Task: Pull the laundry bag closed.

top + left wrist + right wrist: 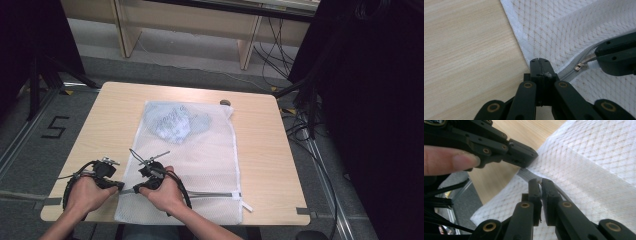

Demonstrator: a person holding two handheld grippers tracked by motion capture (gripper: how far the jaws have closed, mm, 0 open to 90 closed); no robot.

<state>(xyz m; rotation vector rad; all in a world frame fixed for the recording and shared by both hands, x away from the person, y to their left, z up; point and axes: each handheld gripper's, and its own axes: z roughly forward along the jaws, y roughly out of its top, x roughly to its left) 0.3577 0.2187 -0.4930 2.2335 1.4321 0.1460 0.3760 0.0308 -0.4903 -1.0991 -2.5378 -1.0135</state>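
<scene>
White mesh bag [200, 155] is lying flat on the surface [260, 145]. Left hand-held gripper [539, 60] is clamping its zipper end; right hand-held gripper [541, 182] is pinching the zipper pull [579, 66], seen close up.

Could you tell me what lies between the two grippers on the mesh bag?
A short stretch of grey zipper tape, seen in the left gripper view, between left gripper and right gripper.

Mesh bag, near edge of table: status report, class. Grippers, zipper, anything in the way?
Left gripper shut on zipper end. Right gripper shut on zipper pull. Mesh bag flat. Nothing blocking.
</scene>
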